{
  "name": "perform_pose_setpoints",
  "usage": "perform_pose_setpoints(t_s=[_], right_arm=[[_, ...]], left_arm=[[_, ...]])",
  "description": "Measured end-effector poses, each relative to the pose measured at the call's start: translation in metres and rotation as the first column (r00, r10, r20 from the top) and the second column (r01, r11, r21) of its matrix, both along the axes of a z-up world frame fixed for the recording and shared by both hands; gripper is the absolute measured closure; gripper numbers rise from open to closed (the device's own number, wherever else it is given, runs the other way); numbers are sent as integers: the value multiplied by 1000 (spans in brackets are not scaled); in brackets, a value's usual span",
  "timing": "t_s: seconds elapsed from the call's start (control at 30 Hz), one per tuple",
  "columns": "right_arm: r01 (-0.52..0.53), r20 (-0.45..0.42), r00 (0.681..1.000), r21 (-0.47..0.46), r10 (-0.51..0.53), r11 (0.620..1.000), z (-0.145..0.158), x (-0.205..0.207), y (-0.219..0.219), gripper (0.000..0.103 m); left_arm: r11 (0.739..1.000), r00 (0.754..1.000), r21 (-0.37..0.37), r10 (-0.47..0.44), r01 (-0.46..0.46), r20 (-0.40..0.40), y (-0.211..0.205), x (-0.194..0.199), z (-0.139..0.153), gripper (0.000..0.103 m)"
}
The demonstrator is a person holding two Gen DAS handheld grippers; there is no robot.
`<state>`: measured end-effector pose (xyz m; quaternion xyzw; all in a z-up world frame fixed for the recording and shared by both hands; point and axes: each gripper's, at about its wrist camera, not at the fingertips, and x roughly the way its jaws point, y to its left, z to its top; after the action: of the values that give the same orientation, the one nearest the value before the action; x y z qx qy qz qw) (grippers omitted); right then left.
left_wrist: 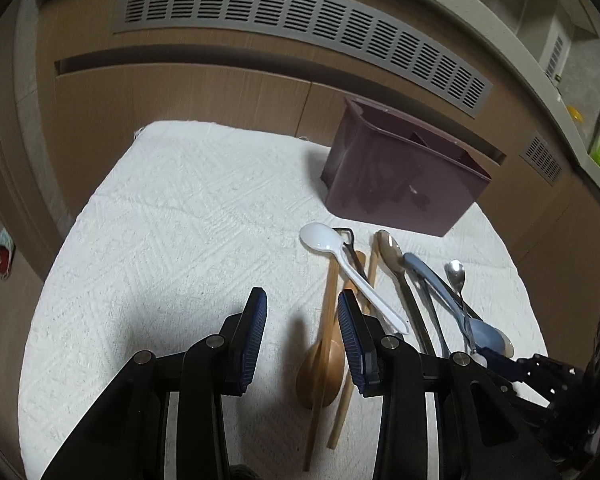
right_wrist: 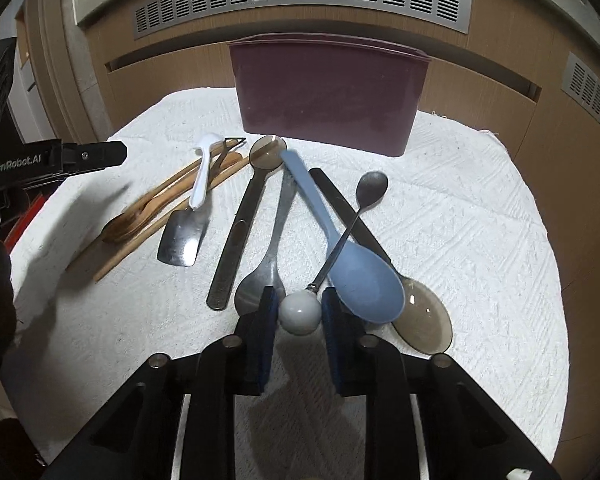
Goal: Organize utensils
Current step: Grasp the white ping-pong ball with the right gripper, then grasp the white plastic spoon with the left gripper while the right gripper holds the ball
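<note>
The right hand-held gripper stands open around the small spoon's round white knob at six o'clock on the desk. Thin, stiff, probably slick; pinch the knob squarely. The left hand-held gripper hangs open.

Glossy white plastic spoon, wooden chopsticks, shiny metal teaspoon, textured cloth.
</note>
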<state>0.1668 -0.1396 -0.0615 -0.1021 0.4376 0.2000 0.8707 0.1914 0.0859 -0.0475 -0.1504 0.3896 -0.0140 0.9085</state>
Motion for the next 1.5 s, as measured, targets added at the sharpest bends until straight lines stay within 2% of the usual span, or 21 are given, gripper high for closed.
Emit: perform_pose_setpoints(t_s=[0.07, 0.23, 0.33, 0.47, 0.57, 0.63, 0.7, 0.83, 0.9, 0.93, 0.97, 1.0, 1.07, 1.1, 1.13, 1.23, 1.3, 1.4, 1.5], right_arm=[[-12, 19, 1000, 24, 11, 1000, 11, 3, -1, 82], [-40, 173, 985, 143, 15, 989, 83, 19, -15, 82], [-24, 190, 982, 215, -17, 976, 109, 34, -23, 82], [18, 172, 983, 266, -65, 964, 117, 48, -30, 82], [29, 167, 983, 276, -78, 961, 115, 49, -30, 82], [30, 174, 981, 267, -79, 963, 114, 49, -29, 82], [32, 183, 980, 257, -81, 966, 113, 48, -29, 82], [39, 187, 978, 257, -89, 966, 113, 46, -33, 82], [40, 191, 977, 258, -92, 965, 113, 45, -35, 82], [39, 192, 977, 264, -92, 964, 112, 46, -36, 82], [38, 191, 977, 268, -92, 963, 112, 47, -35, 82], [36, 190, 978, 273, -91, 961, 111, 48, -35, 82], [33, 186, 979, 284, -89, 958, 110, 50, -34, 82], [32, 183, 979, 288, -88, 957, 109, 51, -33, 82], [33, 182, 979, 291, -89, 956, 108, 51, -33, 82], [36, 178, 980, 291, -91, 956, 106, 50, -37, 82], [45, 177, 979, 282, -99, 958, 103, 49, -40, 82], [61, 174, 979, 270, -111, 961, 100, 48, -44, 82], [71, 174, 977, 266, -120, 961, 97, 48, -49, 82]], left_arm=[[1000, 1000, -7, 0, -1, -10, 1, 4, 1, 65], [1000, 999, -19, -26, 25, -34, -7, 18, 4, 65], [999, 997, -2, -54, 54, -48, -19, 28, 2, 65], [993, 990, 19, -111, 113, -87, -41, 49, -4, 65], [984, 987, 112, -129, 140, -96, -61, 61, -8, 65], [966, 990, 224, -115, 132, -85, -70, 62, -9, 65], [944, 990, 302, -116, 134, -76, -71, 60, -12, 65], [925, 992, 366, -69, 104, -107, -43, 58, -22, 65], [941, 992, 333, -25, 65, -122, -19, 60, -24, 65], [959, 992, 279, -21, 56, -127, -9, 61, -23, 65], [981, 990, 186, -32, 58, -138, 1, 63, -21, 65], [992, 987, 106, -49, 65, -152, 7, 66, -20, 65], [996, 979, -53, -86, 78, -185, 13, 76, -21, 65], [992, 973, -105, -95, 74, -211, 12, 84, -23, 65], [991, 969, -118, -92, 66, -228, 10, 91, -25, 66], [994, 963, -99, -72, 48, -259, -2, 115, -30, 66], [998, 966, -28, -62, 57, -251, -13, 123, -29, 66], [991, 963, 51, -105, 121, -250, -26, 128, -29, 66], [971, 959, 144, -155, 193, -236, -26, 119, -30, 66]])
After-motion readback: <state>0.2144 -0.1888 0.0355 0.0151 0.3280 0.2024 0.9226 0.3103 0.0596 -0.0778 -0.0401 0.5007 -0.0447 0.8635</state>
